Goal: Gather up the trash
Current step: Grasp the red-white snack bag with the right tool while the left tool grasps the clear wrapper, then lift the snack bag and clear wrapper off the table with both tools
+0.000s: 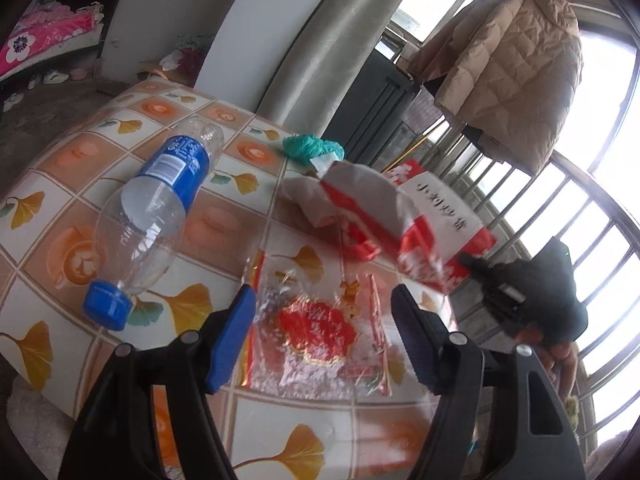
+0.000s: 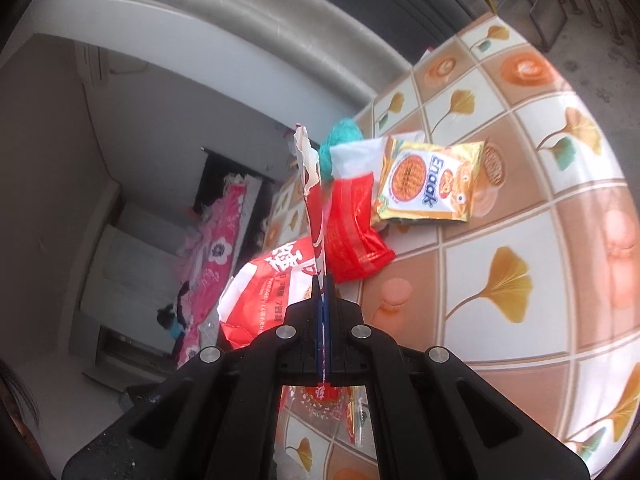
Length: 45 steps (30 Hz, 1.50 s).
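My left gripper point(image 1: 324, 304) is open above a clear wrapper with a red emblem point(image 1: 320, 336) lying on the table. An empty plastic bottle point(image 1: 156, 216) with a blue label and cap lies to its left. A red and white plastic bag point(image 1: 404, 220) hangs in the air ahead, held by my right gripper point(image 2: 323, 280), which is shut on the bag's edge point(image 2: 312, 200). A yellow Enaak snack packet point(image 2: 432, 178), a red wrapper point(image 2: 354, 228) and a teal crumpled piece point(image 1: 312, 146) lie on the table.
The table point(image 1: 80, 168) has a tiled ginkgo-leaf cloth; its far edge is near a grey curtain point(image 1: 320, 40). A beige coat point(image 1: 508, 64) hangs by barred windows on the right. A bed with pink bedding point(image 2: 220, 248) stands beyond the table.
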Each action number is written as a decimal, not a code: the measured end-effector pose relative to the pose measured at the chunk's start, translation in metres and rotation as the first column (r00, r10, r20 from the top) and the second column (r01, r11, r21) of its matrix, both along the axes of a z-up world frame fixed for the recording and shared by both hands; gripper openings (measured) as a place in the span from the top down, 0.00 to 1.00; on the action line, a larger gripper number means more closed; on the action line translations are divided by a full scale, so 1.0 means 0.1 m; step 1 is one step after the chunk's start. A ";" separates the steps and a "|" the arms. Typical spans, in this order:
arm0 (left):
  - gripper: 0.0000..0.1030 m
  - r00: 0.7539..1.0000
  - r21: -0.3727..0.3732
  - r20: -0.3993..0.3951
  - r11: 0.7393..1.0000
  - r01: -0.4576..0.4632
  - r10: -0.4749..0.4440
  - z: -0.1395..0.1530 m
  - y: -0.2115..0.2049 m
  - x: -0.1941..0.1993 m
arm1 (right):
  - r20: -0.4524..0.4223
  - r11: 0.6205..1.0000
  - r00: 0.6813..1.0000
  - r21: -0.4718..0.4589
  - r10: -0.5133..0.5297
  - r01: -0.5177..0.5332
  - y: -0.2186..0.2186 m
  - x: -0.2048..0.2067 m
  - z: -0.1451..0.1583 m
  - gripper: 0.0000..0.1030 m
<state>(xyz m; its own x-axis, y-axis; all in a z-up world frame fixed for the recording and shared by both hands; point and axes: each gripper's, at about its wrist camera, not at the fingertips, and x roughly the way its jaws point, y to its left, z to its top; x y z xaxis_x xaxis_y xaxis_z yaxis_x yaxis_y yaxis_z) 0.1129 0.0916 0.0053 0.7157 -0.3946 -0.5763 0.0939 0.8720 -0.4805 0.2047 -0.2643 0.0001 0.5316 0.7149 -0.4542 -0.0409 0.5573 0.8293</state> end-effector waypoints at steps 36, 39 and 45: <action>1.00 1.000 0.465 -0.008 0.885 0.025 -0.024 -0.19 -0.49 -0.12 | 0.021 0.993 0.998 0.101 -0.056 0.053 -0.30 -0.21 -0.08 1.00; 1.00 0.998 0.432 0.049 0.902 0.007 -0.032 0.01 -0.45 -0.20 | 0.030 0.992 0.998 0.115 -0.061 0.057 -0.34 -0.22 -0.02 1.00; 1.00 0.990 0.387 0.136 0.922 -0.025 -0.030 0.35 -0.39 -0.32 | 0.093 0.989 0.992 0.122 -0.090 0.079 -0.45 -0.31 0.17 1.00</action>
